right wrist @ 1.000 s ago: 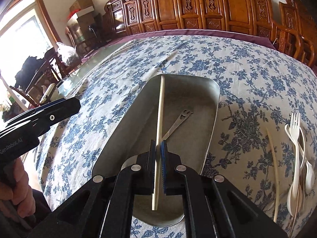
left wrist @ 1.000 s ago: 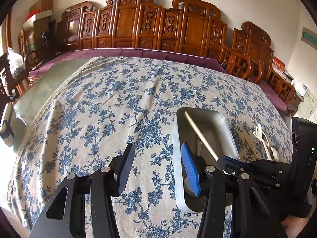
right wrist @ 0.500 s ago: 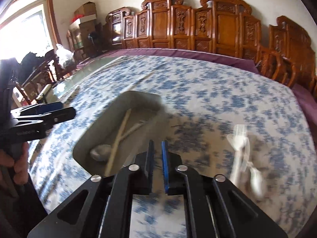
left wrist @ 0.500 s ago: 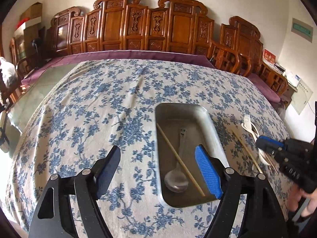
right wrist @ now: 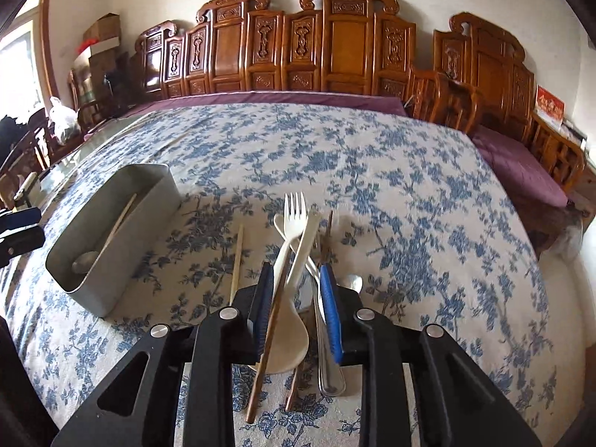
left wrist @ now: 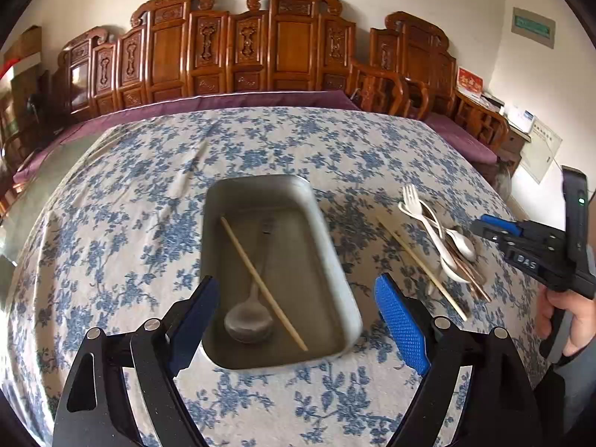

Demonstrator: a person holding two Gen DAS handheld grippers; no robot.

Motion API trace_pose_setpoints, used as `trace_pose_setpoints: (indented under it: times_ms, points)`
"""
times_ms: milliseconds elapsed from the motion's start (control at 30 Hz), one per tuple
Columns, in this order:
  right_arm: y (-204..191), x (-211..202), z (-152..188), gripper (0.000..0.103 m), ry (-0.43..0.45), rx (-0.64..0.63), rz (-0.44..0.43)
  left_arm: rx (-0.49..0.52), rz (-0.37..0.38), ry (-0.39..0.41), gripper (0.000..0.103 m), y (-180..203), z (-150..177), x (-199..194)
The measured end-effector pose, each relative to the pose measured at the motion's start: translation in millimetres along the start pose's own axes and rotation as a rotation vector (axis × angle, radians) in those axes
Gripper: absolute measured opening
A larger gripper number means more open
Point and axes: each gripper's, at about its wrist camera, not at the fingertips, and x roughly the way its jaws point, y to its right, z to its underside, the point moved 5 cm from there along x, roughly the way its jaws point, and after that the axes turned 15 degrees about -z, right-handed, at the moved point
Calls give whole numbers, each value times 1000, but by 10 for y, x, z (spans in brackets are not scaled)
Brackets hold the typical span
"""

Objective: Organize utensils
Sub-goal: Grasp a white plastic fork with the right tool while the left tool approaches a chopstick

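Utensils split two ways: some already in the grey rectangular metal tray [left wrist: 327, 260], the rest heaped on the blue-flowered table [left wrist: 111, 223] to its right, all toward the near edge.

Left tool [left wrist: 296, 285]: spread wide, holding nothing, hovering over the near end of the tray. Best kept there, or drawn a little aside, to leave the tray mouth free.

Inside the tray: a steel spoon [left wrist: 247, 322], bowl toward the near end, with a pale wooden chopstick [left wrist: 260, 279] lying slantwise across it. Room left along the right wall for more.

Just right of the tray, apart from the heap: a second pale wooden chopstick [right wrist: 237, 260], flat on the cloth.

Further right, the heap itself: a white plastic fork [right wrist: 296, 208], a cream plastic spoon [right wrist: 287, 331], brown chopsticks [right wrist: 266, 354] and a steel handle [right wrist: 329, 365], crossed and touching one another.

Right tool [right wrist: 295, 268]: part-way spread and straddling the heap, the cream spoon and a brown chopstick between its blue pads, nothing gripped as far as can be told.

Advice for the pick, as a judgement only: choose one piece, preferably the topmost; centre it between the pads; close near the middle of its length; lift straight up to avoid dragging neighbours. Likely trouble: two pieces caught together, or a thin chopstick swivelling in the grip.
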Motion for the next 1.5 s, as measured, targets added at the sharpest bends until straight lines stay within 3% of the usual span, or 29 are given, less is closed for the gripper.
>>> trace_pose_setpoints:
  times_ms: [300, 467, 800, 1033, 1067, 1167, 1500]
  points:
    - [-145, 340, 15, 28, -54, -25, -77, 45, 37, 5, 82, 297, 43, -57]
    - [-40, 598, 0, 28, -140, -30, -40, 68, 38, 4, 82, 368, 86, -50]
    - [-112, 705, -144, 28, -149, -94, -18, 84, 29, -11, 82, 420, 123, 19]
    - [-62, 884, -105, 22, -208, -132, 40, 112, 21, -15, 82, 549, 140, 7]
    - [-54, 886, -96, 15, -212, -144, 55, 116, 17, -18, 82, 569, 144, 5]
    - [-4, 839, -106, 9, -198, -126, 32, 126, 8, -23, 82, 624, 158, 1]
    - [157, 458, -207, 9, -89, -25, -89, 138, 6, -68, 82, 936, 218, 69]
